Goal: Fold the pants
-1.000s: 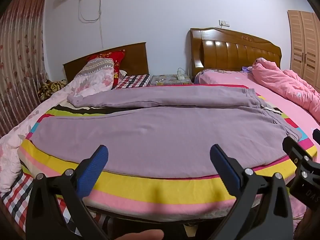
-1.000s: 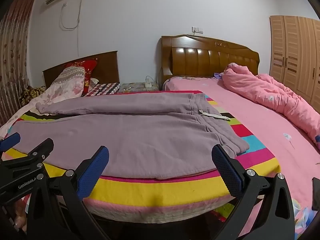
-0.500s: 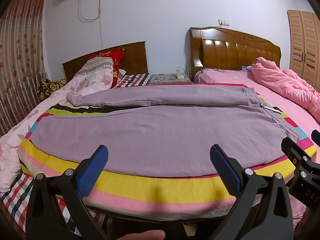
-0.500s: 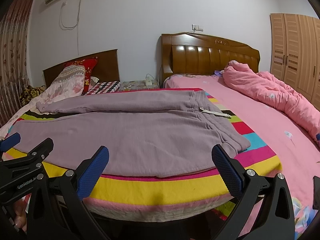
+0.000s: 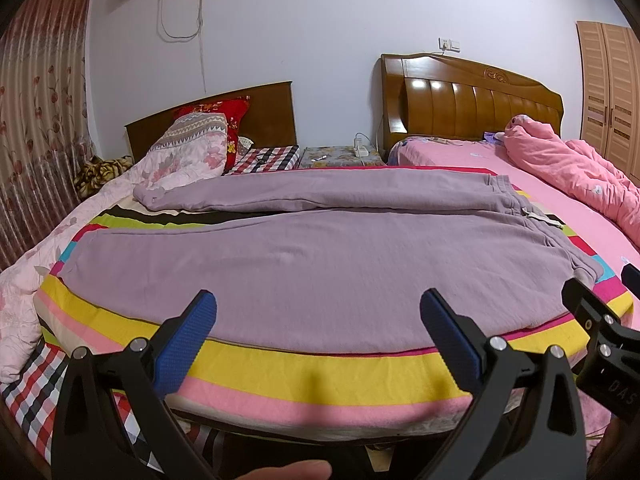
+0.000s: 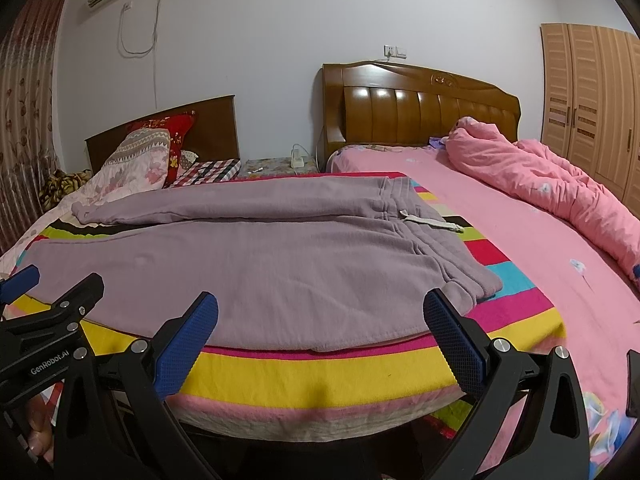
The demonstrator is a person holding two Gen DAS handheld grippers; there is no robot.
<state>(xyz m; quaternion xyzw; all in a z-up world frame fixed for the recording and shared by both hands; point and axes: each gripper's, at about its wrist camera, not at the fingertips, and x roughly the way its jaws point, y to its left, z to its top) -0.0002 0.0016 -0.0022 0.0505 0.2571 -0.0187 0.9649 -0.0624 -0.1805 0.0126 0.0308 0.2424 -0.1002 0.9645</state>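
Mauve fleece sweatpants [image 5: 320, 264] flat on striped blanket [image 5: 320, 372] over bed, waistband right, legs left. Left hand-held gripper [image 5: 320, 340] and right hand-held gripper [image 6: 320, 340] both wide open, empty, near edge. Risk: pinching blanket with hem, dragging both.

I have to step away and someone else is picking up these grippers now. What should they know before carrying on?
Left gripper: open, empty, short of the bed's near edge.
Right gripper: open, empty, level with it.
Pants: spread flat on the striped blanket, waistband to the right, cuffs to the left, legs apart side by side.
Done: pants laid out only.
Left: every fold; likely start by bringing one leg over the other.
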